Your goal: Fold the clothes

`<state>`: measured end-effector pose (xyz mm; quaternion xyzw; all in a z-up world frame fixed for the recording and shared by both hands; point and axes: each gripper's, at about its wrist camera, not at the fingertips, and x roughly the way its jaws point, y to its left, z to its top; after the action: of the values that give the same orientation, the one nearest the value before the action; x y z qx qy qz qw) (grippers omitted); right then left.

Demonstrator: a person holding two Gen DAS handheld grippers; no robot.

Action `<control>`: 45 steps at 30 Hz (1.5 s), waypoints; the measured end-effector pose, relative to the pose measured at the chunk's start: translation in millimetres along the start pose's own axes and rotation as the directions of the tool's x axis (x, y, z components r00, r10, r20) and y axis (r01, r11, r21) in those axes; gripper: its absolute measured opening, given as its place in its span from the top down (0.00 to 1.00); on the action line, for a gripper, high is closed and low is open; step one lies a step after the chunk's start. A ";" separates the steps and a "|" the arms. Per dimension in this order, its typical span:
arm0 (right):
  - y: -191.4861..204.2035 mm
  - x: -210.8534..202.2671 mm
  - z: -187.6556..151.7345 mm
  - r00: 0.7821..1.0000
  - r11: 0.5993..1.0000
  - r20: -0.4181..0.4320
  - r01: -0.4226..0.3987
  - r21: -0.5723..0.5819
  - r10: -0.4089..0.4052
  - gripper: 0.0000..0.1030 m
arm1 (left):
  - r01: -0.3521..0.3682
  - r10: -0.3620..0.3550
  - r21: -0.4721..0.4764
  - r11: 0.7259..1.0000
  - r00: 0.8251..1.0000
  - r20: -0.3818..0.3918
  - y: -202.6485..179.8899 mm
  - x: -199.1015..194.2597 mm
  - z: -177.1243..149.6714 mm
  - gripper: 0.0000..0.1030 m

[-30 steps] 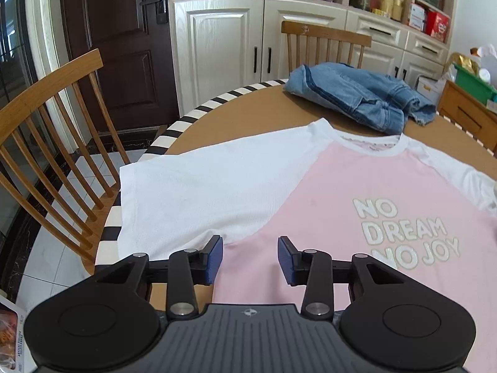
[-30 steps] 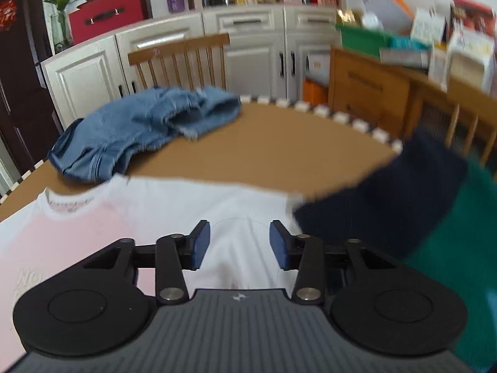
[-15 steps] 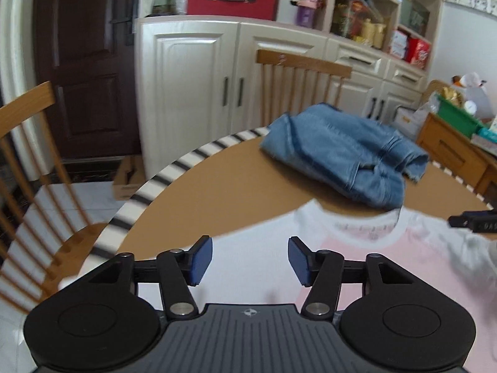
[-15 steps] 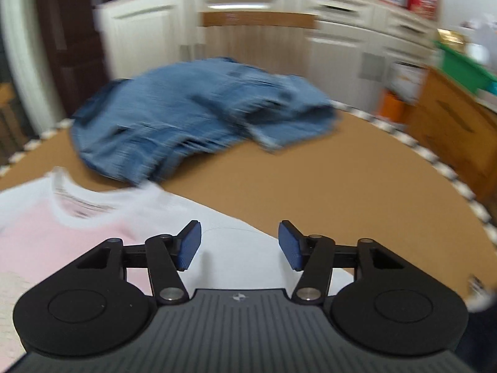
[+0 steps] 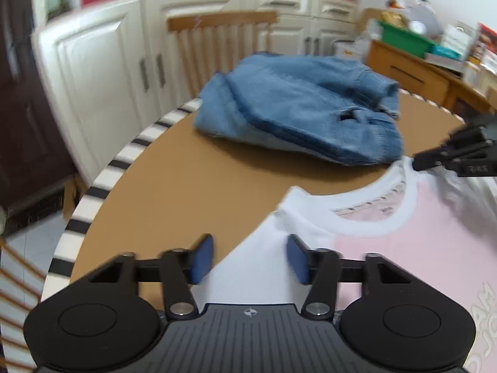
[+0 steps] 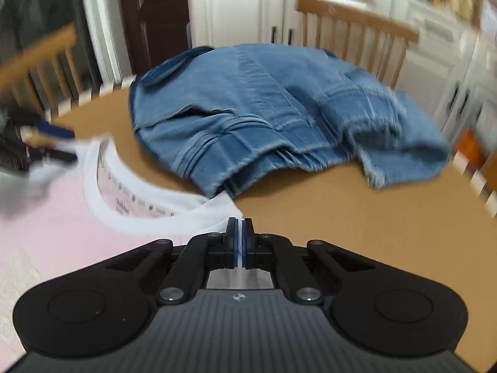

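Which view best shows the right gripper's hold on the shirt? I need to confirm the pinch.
The right wrist view: the right gripper is shut on white fabric of the shirt beside the collar. The left wrist view shows it only side-on at the frame edge, touching the shirt, the pinch unclear.

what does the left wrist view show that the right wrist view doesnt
Only the left wrist view: the left claw close up, open, its pads straddling the white shoulder edge of the tee, part of the tee's print at the lower right, and a green bin on a side cabinet.

Only the right wrist view: the right claw close up, shut on the tee's white shoulder fabric beside the collar.

Both: the jeans heaped behind the tee's collar, the brown table with its striped rim, a wooden chair, white cabinets, and the other claw at the frame's edge.
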<state>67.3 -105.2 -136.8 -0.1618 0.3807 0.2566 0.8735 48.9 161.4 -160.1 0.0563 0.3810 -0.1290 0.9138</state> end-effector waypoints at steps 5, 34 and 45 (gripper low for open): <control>16.1 -18.0 -2.2 0.996 0.995 0.061 0.076 -0.068 -0.072 0.99 | -0.068 0.066 0.018 0.998 0.994 0.088 -19.6 -5.3 -17.5 0.98; -65.3 -42.9 36.6 0.934 0.929 0.189 0.247 0.275 -0.304 0.63 | -0.216 0.252 -0.159 0.963 0.934 0.255 30.9 -15.4 63.5 0.49; -137.3 -73.3 -82.8 0.945 0.790 -0.187 0.328 0.517 -0.270 0.64 | -0.316 0.307 -0.213 0.925 0.949 -0.073 83.4 -71.5 -42.6 0.51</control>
<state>55.1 -280.7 -124.4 0.0202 0.4515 -0.0117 0.8920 -5.2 263.9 -138.9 0.0162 0.3968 0.0622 0.9157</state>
